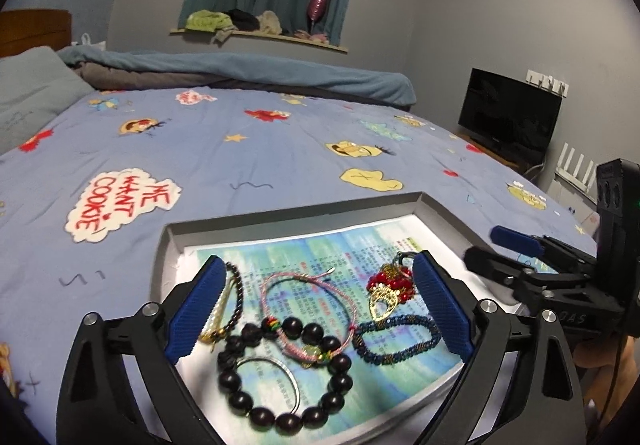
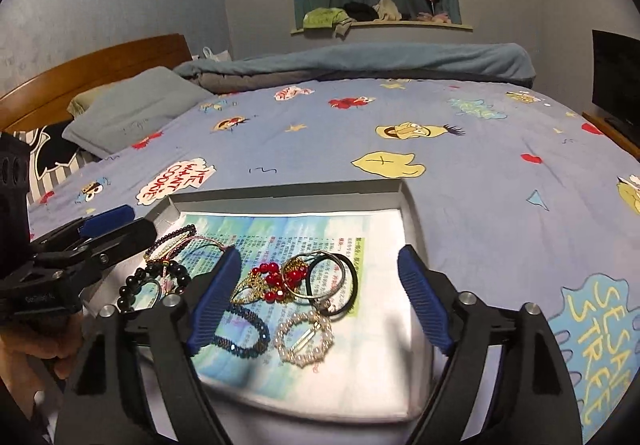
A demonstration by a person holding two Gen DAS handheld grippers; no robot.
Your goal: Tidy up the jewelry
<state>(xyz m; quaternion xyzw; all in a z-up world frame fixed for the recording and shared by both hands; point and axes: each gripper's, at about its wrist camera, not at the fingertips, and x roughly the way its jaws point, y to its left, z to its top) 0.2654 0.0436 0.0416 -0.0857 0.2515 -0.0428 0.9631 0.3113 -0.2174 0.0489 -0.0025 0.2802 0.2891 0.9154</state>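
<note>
My left tool (image 1: 320, 307) spread wide, nothing pinched, over dark wooden bead bracelet (image 1: 286, 373) on printed paper sheet (image 1: 316, 257), shallow grey box (image 1: 296, 215) on blue cartoon bedsheet (image 1: 248, 149), my right tool (image 2: 318, 299) spread above white pearl bracelet (image 2: 304, 339), bare paper toward far rim.

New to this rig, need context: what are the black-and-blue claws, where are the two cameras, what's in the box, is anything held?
No robot here: a person holds a two-finger gripper in each hand, each with a fisheye camera looking along its fingers. One picture is from the left gripper, the other from the right gripper; each also sees the other at its edge. On the bed lies a grey box lined with printed paper, holding jewelry: a dark bead bracelet, pink cord bracelet, red bead piece, pearl bracelet. Both grippers are open, holding nothing.
</note>
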